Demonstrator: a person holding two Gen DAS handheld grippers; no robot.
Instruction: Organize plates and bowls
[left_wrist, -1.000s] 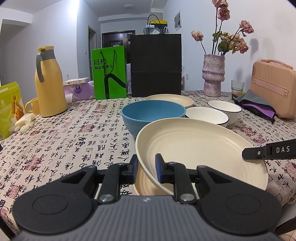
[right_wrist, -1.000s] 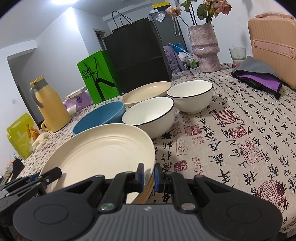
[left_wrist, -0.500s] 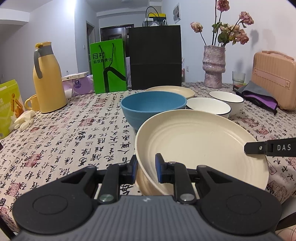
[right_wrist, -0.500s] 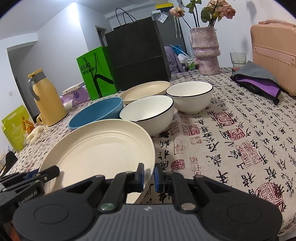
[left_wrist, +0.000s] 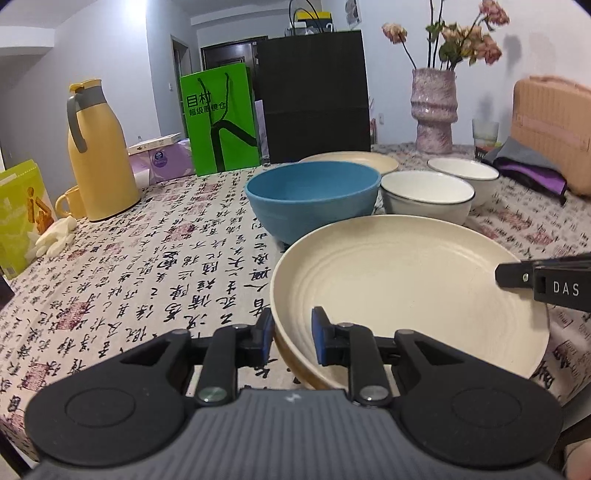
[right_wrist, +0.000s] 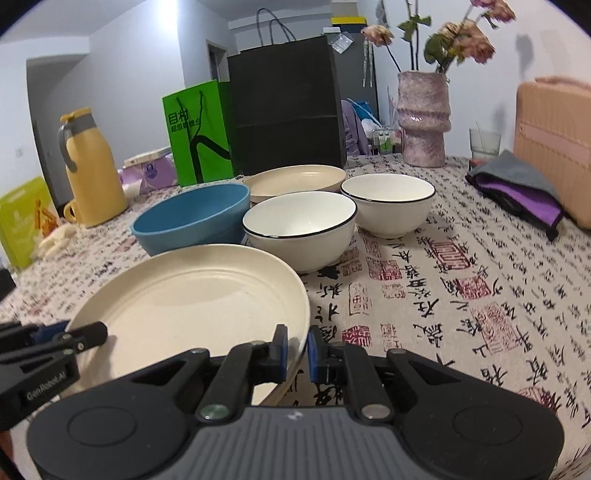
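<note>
We held the large cream plate (left_wrist: 406, 288) at the near edge of the table (left_wrist: 147, 295), one gripper on each side of its rim. The left gripper (left_wrist: 292, 332) straddled the rim on the plate's left; its jaws had just been opening, and the right pad appeared to stand clear of the plate's inner face, though the view there was poor. The right gripper (right_wrist: 297, 349) was clamped tight on the opposite rim. Just beyond the plate stood the blue bowl (left_wrist: 312, 197) and two white bowls (right_wrist: 299, 230) (right_wrist: 388, 206), with a second cream plate (right_wrist: 295, 181) behind them. Farther back were a yellow jug (left_wrist: 98, 155), a green bag (left_wrist: 221, 118), a black bag (left_wrist: 314, 96) and a vase (left_wrist: 434, 110).
</note>
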